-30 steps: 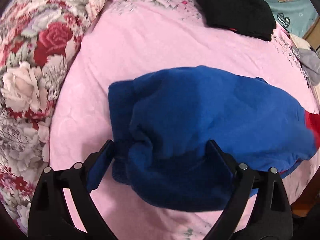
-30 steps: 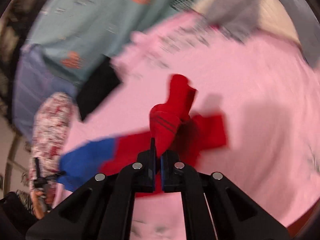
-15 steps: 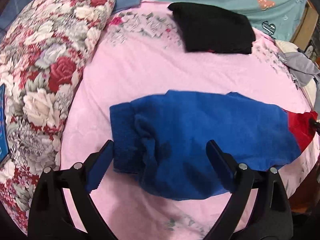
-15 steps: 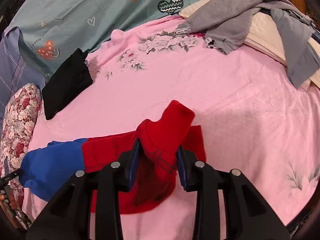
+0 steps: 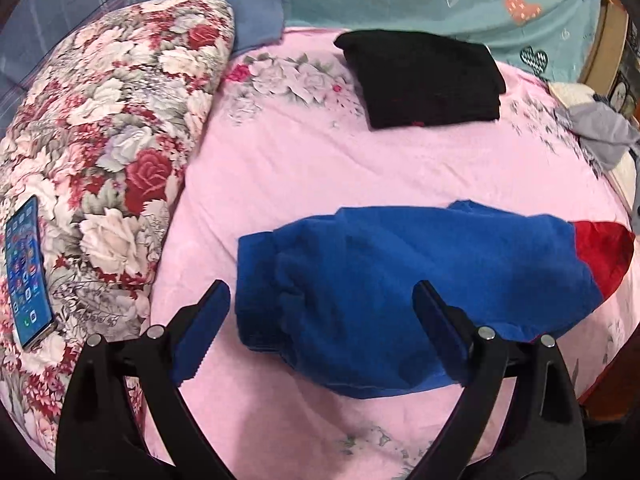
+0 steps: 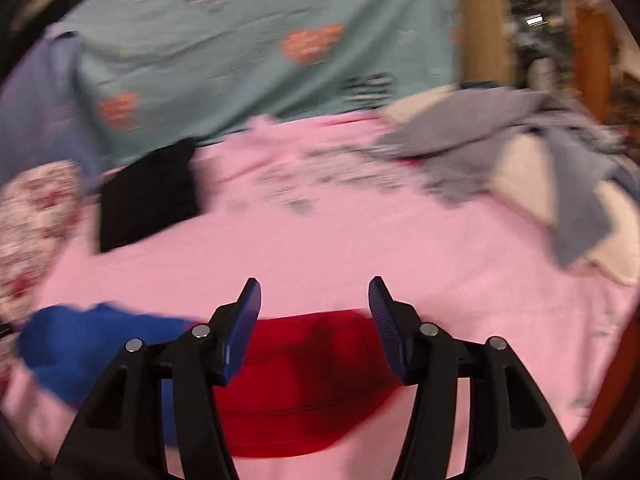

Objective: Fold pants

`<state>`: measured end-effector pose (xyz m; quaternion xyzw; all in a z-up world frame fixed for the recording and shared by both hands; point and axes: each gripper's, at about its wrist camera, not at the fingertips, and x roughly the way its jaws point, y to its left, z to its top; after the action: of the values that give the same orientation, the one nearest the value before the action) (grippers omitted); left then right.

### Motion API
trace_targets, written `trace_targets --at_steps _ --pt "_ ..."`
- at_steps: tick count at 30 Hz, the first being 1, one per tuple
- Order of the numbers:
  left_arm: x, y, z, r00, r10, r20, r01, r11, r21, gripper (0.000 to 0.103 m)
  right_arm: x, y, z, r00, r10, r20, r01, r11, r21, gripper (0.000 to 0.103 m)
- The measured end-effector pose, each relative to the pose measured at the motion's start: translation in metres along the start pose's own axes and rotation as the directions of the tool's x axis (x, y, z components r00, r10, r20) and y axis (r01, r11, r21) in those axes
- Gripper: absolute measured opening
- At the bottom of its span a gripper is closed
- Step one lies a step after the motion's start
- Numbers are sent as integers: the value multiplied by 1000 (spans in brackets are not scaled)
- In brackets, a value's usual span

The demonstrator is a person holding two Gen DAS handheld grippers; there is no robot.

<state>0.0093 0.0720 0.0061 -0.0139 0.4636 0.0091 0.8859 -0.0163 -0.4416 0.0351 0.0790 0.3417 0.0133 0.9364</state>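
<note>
The pants [image 5: 400, 280] lie folded on the pink bedsheet [image 5: 320, 168], blue at the left end and red [image 5: 600, 256] at the right. My left gripper [image 5: 320, 308] hovers open above the blue end, touching nothing. In the blurred right wrist view the red part [image 6: 312, 376] lies flat with the blue part [image 6: 88, 344] to its left. My right gripper [image 6: 314, 308] hangs above the red cloth, its jaws opening, with nothing pinched between them.
A folded black garment [image 5: 424, 84] lies farther back on the sheet. A floral pillow [image 5: 112, 152] with a phone [image 5: 26, 272] on it borders the left. Grey clothes [image 6: 500, 144] are heaped at the right. A teal cover [image 5: 440, 4] lines the back.
My right gripper let go of the red cuff, which dropped flat, then rose and swung. My left gripper drew up and back from the blue end.
</note>
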Motion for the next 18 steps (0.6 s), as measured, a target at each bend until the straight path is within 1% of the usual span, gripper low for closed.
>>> trace_targets --at_steps 1,2,3,4,5,6,7,9,10,11,12,13,14,15,16,17,18 --pt "-4 1 -1 1000 -6 11 6 1000 -11 94 5 12 -2 997 68 -27 -69 997 -21 56" --pt "-6 0 -2 1000 -17 18 18 1000 -13 94 12 27 -5 988 141 -64 -143 989 -43 54" --pt "-7 -2 -2 999 -31 21 32 999 -9 94 22 43 -10 970 217 -114 -224 973 -58 46" --pt "-6 -7 -2 998 -54 21 54 999 -2 94 34 63 -17 937 299 -181 -316 946 -73 40" --pt "-3 -13 -2 997 -72 10 72 997 7 94 45 82 -24 906 350 -238 -379 922 -84 27" --pt "1 -19 -3 996 -86 -2 86 996 18 94 56 103 -31 874 386 -295 -431 896 -107 21" --pt "11 -27 -5 994 -109 -29 110 993 47 94 62 118 -38 853 404 -330 -466 875 -130 19" --pt "31 -38 -11 991 -85 -107 95 992 85 94 72 137 -46 813 429 -395 -513 847 -137 19" --pt "45 -40 -17 987 -57 -151 72 993 96 94 79 142 -53 787 429 -444 -529 839 -125 19" --pt "54 -39 -22 983 -45 -178 64 993 99 94 86 143 -58 770 413 -485 -528 840 -123 19" --pt "61 -36 -26 979 -37 -203 58 993 99 94 92 141 -64 767 374 -521 -509 850 -139 19" --pt "68 -32 -31 973 -36 -230 59 994 93 94 93 138 -68 764 363 -534 -507 849 -148 19" --pt "67 -31 -33 972 -44 -229 69 993 99 94 92 136 -67 759 376 -531 -520 841 -147 19" --pt "63 -32 -33 975 -44 -219 71 990 118 94 90 132 -66 746 380 -546 -527 838 -138 20" --pt "60 -34 -32 976 -45 -215 74 989 127 94 88 129 -63 745 379 -550 -526 840 -133 21" --pt "56 -35 -30 977 -54 -208 81 989 125 94 85 126 -57 757 377 -534 -517 845 -136 24" --pt "51 -34 -25 978 -77 -194 100 989 111 94 83 126 -48 773 382 -507 -512 847 -143 25"
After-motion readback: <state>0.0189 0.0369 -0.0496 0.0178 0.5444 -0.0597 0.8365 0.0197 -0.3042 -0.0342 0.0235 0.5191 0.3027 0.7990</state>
